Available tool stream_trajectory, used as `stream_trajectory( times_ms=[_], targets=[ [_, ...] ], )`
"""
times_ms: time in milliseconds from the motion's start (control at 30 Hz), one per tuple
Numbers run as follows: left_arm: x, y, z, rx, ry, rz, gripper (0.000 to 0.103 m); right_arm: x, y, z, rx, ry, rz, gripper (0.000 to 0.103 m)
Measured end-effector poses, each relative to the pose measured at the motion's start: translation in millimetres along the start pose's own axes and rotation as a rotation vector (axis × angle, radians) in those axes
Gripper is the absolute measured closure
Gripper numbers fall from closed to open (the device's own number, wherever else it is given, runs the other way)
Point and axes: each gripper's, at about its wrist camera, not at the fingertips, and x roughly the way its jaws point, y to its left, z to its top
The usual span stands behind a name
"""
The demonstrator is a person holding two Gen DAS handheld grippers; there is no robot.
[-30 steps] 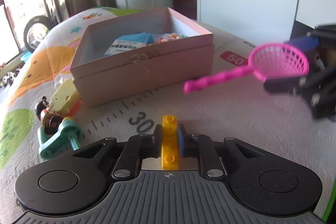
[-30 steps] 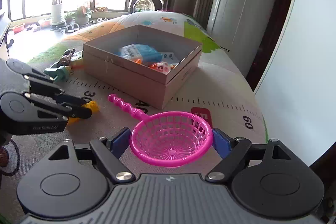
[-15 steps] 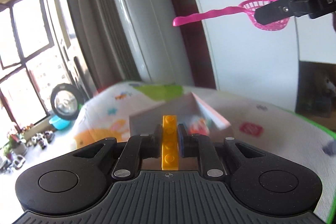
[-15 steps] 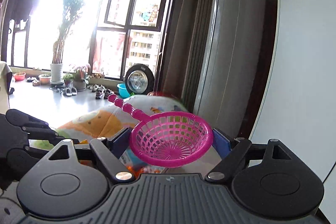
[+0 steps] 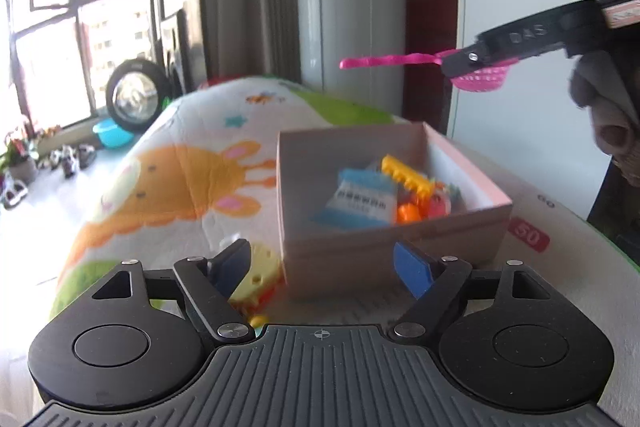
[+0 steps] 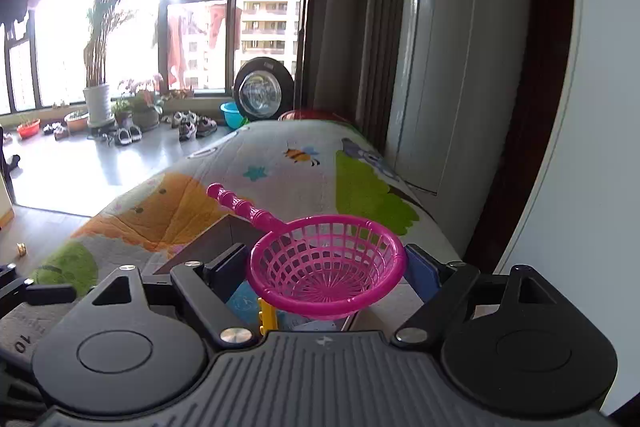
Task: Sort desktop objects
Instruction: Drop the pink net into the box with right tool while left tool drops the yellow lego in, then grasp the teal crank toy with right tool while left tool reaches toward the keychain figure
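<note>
The pink cardboard box (image 5: 400,251) stands on the play mat and holds a yellow brick (image 5: 406,175), a blue packet (image 5: 360,201) and orange toys. My left gripper (image 5: 322,269) is open and empty, just in front of the box's near wall. My right gripper (image 6: 326,267) is shut on the pink toy net (image 6: 326,267) by its basket rim, held above the box; the net also shows in the left wrist view (image 5: 404,59), high at the right. The yellow brick shows under the net (image 6: 267,317).
A colourful play mat (image 5: 180,179) covers the surface. A pale yellow toy (image 5: 258,275) lies left of the box beside my left finger. A wall and curtains stand behind. A tyre (image 6: 262,93), plants and shoes are on the floor by the window.
My left gripper opened and the yellow brick it held now lies in the box. The left gripper tilted down toward the box. The right gripper lowered with the net over the box.
</note>
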Motion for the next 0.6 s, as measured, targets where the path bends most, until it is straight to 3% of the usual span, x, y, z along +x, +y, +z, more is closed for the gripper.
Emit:
stream_trajectory(
  times_ms=[133, 200, 433, 600],
  targets=[
    [-11.2, 11.2, -28.0, -0.019, 0.026, 0.068, 0.006, 57.4, 16.6, -3.4, -0.033, 0.056, 0.057, 0.015],
    [-17.9, 18.2, -38.5, -0.028, 0.041, 0.098, 0.005, 69.3, 20.2, -8.9, -0.012, 0.094, 0.032, 0.013],
    [-21.5, 31.6, -69.4, -0.025, 0.116, 0.110, 0.003, 19.6, 41.0, -52.7, -0.068, 0.082, 0.053, 0.005],
    [-28.4, 39.2, -74.4, -0.054, 0.114, 0.164, 0.003, -16.3, 76.7, -71.8, -0.147, 0.056, 0.132, 0.005]
  ],
)
